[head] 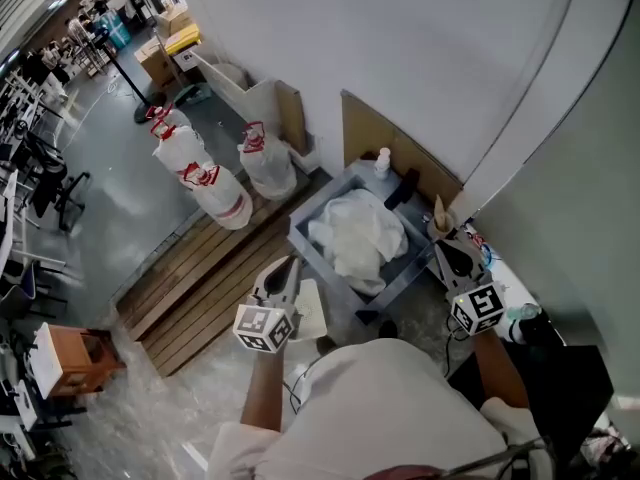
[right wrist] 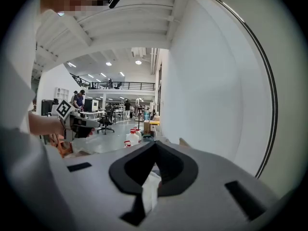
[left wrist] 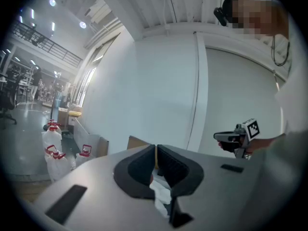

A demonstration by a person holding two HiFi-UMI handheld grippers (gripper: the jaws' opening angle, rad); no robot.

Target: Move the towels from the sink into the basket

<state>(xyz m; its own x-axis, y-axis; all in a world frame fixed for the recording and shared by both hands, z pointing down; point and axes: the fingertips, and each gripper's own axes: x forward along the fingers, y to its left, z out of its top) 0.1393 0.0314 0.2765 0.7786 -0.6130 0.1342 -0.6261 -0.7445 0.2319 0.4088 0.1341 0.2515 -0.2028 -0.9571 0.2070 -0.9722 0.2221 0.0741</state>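
A heap of white towels (head: 358, 233) fills the grey sink (head: 308, 236) in front of me in the head view. My left gripper (head: 287, 268) hovers just off the sink's near-left corner, its jaws together with nothing clearly between them. My right gripper (head: 441, 249) hangs by the sink's right side, also shut and empty. In the left gripper view the pads of the left gripper (left wrist: 156, 150) meet, and white towel (left wrist: 161, 192) shows beneath them. The right gripper view shows the right gripper (right wrist: 154, 149) closed, with white cloth (right wrist: 150, 189) below. No basket can be made out.
Several white jugs with red caps (head: 215, 183) stand on the floor left of the sink, beside wooden planks (head: 205, 283). A small bottle (head: 382, 161) sits on the sink's far rim, with cardboard (head: 400, 148) against the wall. An orange-brown box (head: 75, 358) lies far left.
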